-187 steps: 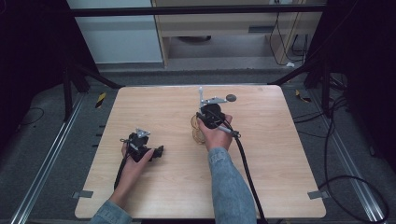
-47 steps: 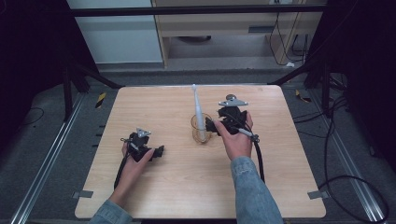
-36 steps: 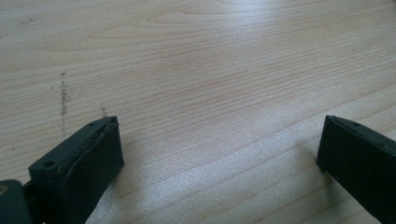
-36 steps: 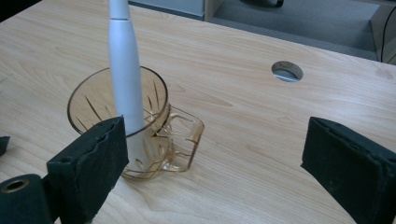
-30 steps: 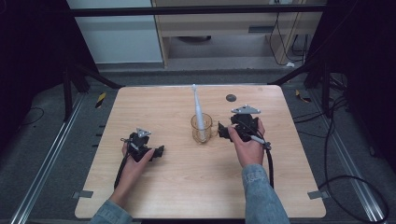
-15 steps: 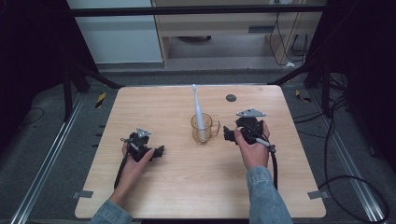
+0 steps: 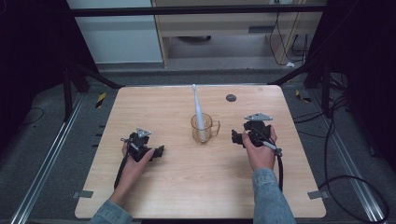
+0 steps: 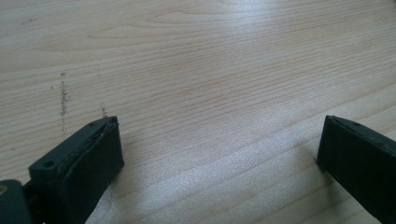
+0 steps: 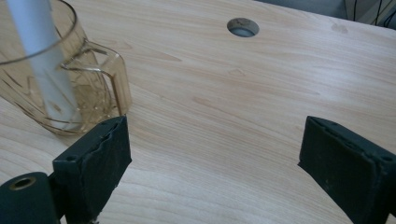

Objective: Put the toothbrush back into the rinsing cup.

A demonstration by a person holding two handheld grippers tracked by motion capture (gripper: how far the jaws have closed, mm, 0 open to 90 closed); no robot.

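The right gripper point(image 7: 237, 137), jaws spread wide and holding nothing, sits just beside the amber glass mug point(image 7: 204, 128) at its 9 o'clock, while the left gripper point(image 7: 160, 151) rests equally wide on the bare table point(image 7: 187, 186). The placing appears done: the white toothbrush point(image 7: 198, 112) stands in the mug, leaning toward 12 o'clock, mid-table.

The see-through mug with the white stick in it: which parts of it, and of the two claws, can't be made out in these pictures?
- Mug, right gripper view: its far side is cut off by the left edge.
- White stick, right gripper view: its upper end is cut off by the top edge; in the high view its tip is too small to identify.
- Left claw, high view: the person's hand covers its body.
- Right claw, right gripper view: jaw bases cut off by the bottom edge.
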